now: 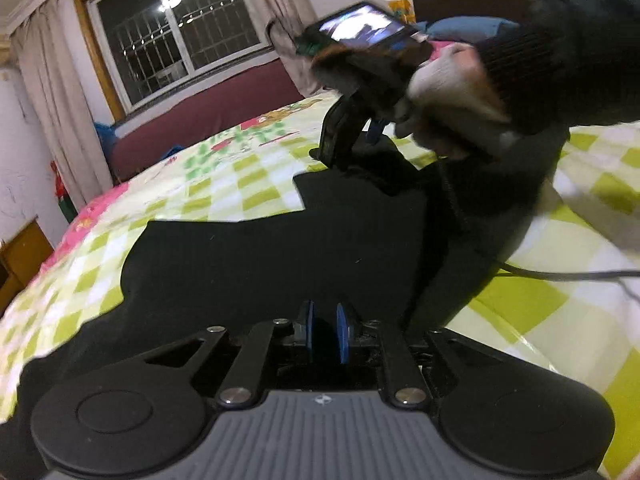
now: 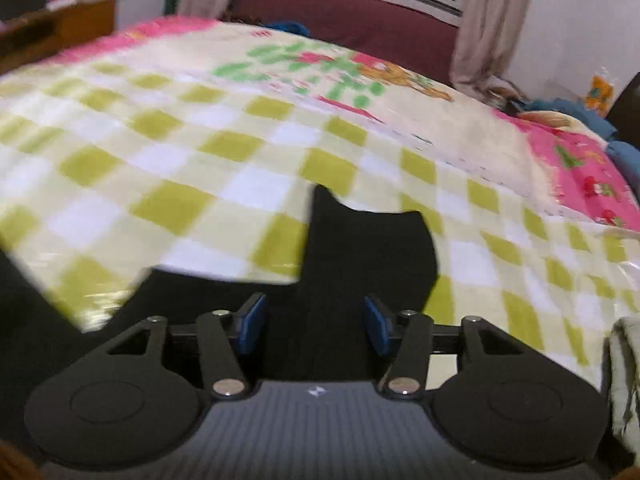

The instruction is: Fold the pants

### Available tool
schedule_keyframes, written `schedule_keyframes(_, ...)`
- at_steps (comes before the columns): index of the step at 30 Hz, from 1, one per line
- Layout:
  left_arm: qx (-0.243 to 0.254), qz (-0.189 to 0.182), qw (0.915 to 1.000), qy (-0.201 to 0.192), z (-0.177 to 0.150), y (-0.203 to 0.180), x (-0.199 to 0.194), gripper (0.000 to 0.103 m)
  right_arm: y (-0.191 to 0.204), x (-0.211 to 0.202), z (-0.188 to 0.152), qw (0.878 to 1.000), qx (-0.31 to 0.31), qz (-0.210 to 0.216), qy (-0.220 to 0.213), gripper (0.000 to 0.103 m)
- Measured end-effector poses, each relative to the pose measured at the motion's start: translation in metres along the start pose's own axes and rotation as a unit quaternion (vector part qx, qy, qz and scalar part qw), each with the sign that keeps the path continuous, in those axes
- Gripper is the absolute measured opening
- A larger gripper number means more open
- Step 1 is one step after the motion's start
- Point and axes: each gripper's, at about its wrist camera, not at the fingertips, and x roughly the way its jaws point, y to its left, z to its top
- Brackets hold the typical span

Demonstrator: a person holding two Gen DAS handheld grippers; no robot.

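The black pants (image 1: pixel 280 252) lie on the checkered bed cover (image 1: pixel 224 184). My left gripper (image 1: pixel 325 332) is low over them, its blue pads nearly together with dark cloth between them. The right gripper (image 1: pixel 352 140) shows in the left wrist view, held by a gloved hand (image 1: pixel 448 92), pointing down at the far part of the pants. In the right wrist view my right gripper (image 2: pixel 316 326) has its pads wide apart around a raised fold of the pants (image 2: pixel 360 252), not pinching it.
The bed cover (image 2: pixel 200 152) is green and white checks with a pink border. A black cable (image 1: pixel 568 275) lies on it at the right. Beyond the bed are a window (image 1: pixel 176 36), curtains (image 1: pixel 48 112), a maroon ledge (image 1: pixel 208 116) and a wooden cabinet (image 1: pixel 20 256).
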Motion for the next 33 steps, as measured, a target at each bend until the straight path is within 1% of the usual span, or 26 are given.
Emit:
schedule_keyframes(1, 0.004, 0.003, 1.0, 0.002, 0.002, -0.002, 0.001, 0.031, -0.01, 0.006, 0.002, 1.0, 0.018, 0.001, 0.005, 0.003)
schedule_keyframes(2, 0.005, 0.004, 1.0, 0.004, 0.003, 0.0, 0.002, 0.031, -0.022, 0.006, 0.002, 0.999, 0.049, 0.014, 0.008, 0.003)
schedule_keyframes(3, 0.004, 0.003, 1.0, 0.006, 0.005, 0.001, 0.001, 0.031, -0.037, -0.001, 0.001, 0.996, 0.082, 0.028, 0.001, 0.003)
schedule_keyframes(6, 0.01, 0.005, 0.9999, 0.011, 0.003, 0.0, -0.002, 0.032, -0.084, -0.047, -0.004, 0.986, 0.148, 0.057, -0.05, 0.003)
schedule_keyframes(7, 0.016, 0.006, 0.9998, 0.011, 0.004, -0.002, -0.002, 0.032, -0.102, -0.065, -0.009, 0.979, 0.179, 0.072, -0.066, 0.003)
schedule_keyframes(8, 0.02, 0.006, 0.9997, 0.011, 0.004, -0.003, -0.003, 0.032, -0.124, -0.088, -0.02, 0.966, 0.224, 0.092, -0.084, 0.003)
schedule_keyframes(10, 0.021, 0.005, 0.9997, 0.01, 0.007, -0.009, -0.004, 0.032, -0.159, -0.127, -0.053, 0.942, 0.298, 0.111, -0.109, 0.003)
schedule_keyframes(11, 0.021, 0.004, 0.9997, 0.009, 0.008, -0.012, -0.004, 0.032, -0.171, -0.141, -0.071, 0.933, 0.321, 0.109, -0.117, 0.003)
schedule_keyframes(13, 0.024, -0.001, 0.9996, 0.012, 0.011, -0.019, -0.004, 0.032, -0.192, -0.158, -0.108, 0.922, 0.357, 0.09, -0.118, 0.003)
schedule_keyframes(15, 0.037, -0.003, 0.9992, 0.016, 0.015, -0.028, 0.001, 0.032, -0.21, -0.151, -0.14, 0.916, 0.385, 0.073, -0.086, 0.003)
schedule_keyframes(16, 0.049, -0.003, 0.9986, 0.018, 0.017, -0.033, 0.002, 0.032, -0.219, -0.14, -0.154, 0.909, 0.406, 0.068, -0.065, 0.003)
schedule_keyframes(18, 0.076, 0.003, 0.9969, 0.021, 0.022, -0.042, 0.005, 0.032, -0.231, -0.125, -0.172, 0.892, 0.442, 0.083, -0.049, 0.003)
schedule_keyframes(19, 0.088, 0.006, 0.9958, 0.023, 0.025, -0.045, 0.006, 0.032, -0.234, -0.122, -0.175, 0.887, 0.449, 0.091, -0.05, 0.003)
schedule_keyframes(20, 0.094, 0.005, 0.9952, 0.025, 0.028, -0.048, 0.006, 0.033, -0.234, -0.118, -0.176, 0.887, 0.449, 0.095, -0.049, 0.004)
schedule_keyframes(22, 0.104, 0.002, 0.9942, 0.028, 0.033, -0.056, 0.005, 0.035, -0.235, -0.114, -0.179, 0.883, 0.457, 0.095, -0.05, 0.009)
schedule_keyframes(24, 0.117, 0.003, 0.9927, 0.029, 0.037, -0.061, 0.007, 0.036, -0.237, -0.112, -0.185, 0.881, 0.461, 0.095, -0.05, 0.009)
schedule_keyframes(26, 0.13, 0.0, 0.9911, 0.03, 0.039, -0.067, 0.005, 0.036, -0.241, -0.115, -0.2, 0.871, 0.478, 0.097, -0.054, 0.009)
schedule_keyframes(28, 0.141, -0.001, 0.9895, 0.031, 0.042, -0.073, 0.005, 0.037, -0.249, -0.116, -0.214, 0.86, 0.498, 0.095, -0.055, 0.015)
schedule_keyframes(29, 0.146, -0.002, 0.9888, 0.031, 0.043, -0.075, 0.005, 0.037, -0.253, -0.116, -0.222, 0.853, 0.51, 0.091, -0.057, 0.016)
schedule_keyframes(33, 0.159, -0.001, 0.9865, 0.038, 0.043, -0.083, 0.008, 0.037, -0.268, -0.119, -0.247, 0.832, 0.545, 0.081, -0.068, 0.017)
